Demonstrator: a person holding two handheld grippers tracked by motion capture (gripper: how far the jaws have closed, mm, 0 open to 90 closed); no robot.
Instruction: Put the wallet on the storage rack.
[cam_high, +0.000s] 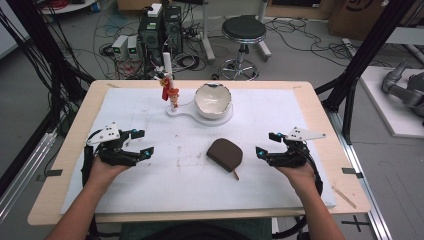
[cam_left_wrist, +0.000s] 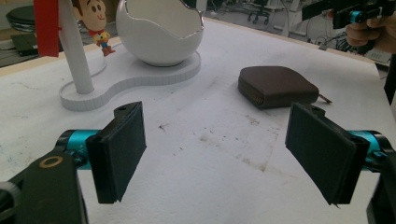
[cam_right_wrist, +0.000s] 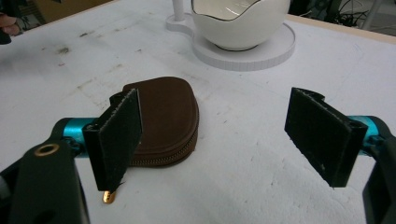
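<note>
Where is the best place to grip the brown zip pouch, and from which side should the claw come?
Probably across the flat top and bottom of the brown pouch at its rounded zipped edge, coming in low from the right with the open right claw, which is nearest. The pouch lies flat and is thin, so its faces suit the broad pads. The small zip pull looks too slight to hold.

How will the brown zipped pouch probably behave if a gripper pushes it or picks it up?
The brown pouch lies flat and low on the white mat, so it would likely slide, not roll or tip. Its rounded, leather-like body looks soft, so it may give slightly under the jaws. The zipper pull hangs loose and would probably dangle when lifted.
</note>
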